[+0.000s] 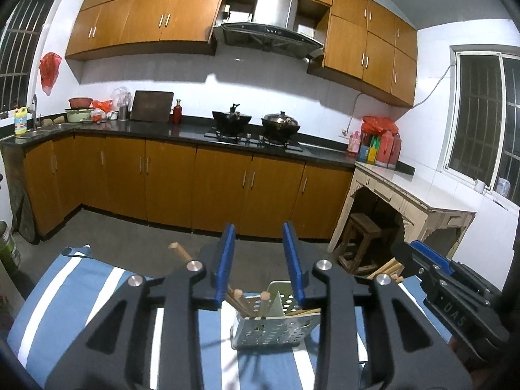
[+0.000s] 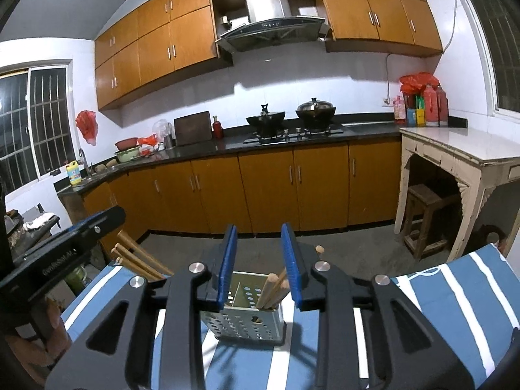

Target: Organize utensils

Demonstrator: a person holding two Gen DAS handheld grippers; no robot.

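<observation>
Perforated grey metal utensil holder (image 2: 247,318) is sitting on the blue-and-white striped cloth (image 2: 455,295), wooden chopsticks (image 2: 271,289) standing inside. Both left gripper (image 1: 260,268) and right gripper (image 2: 261,265) are hovering released, empty; next, probably gathering the loose wooden sticks (image 2: 139,260) lying beside it.

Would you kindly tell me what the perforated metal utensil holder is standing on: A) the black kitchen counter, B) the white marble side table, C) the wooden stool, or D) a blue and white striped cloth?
D: the perforated metal utensil holder, with wooden chopsticks in it, stands on the blue and white striped cloth.
</observation>
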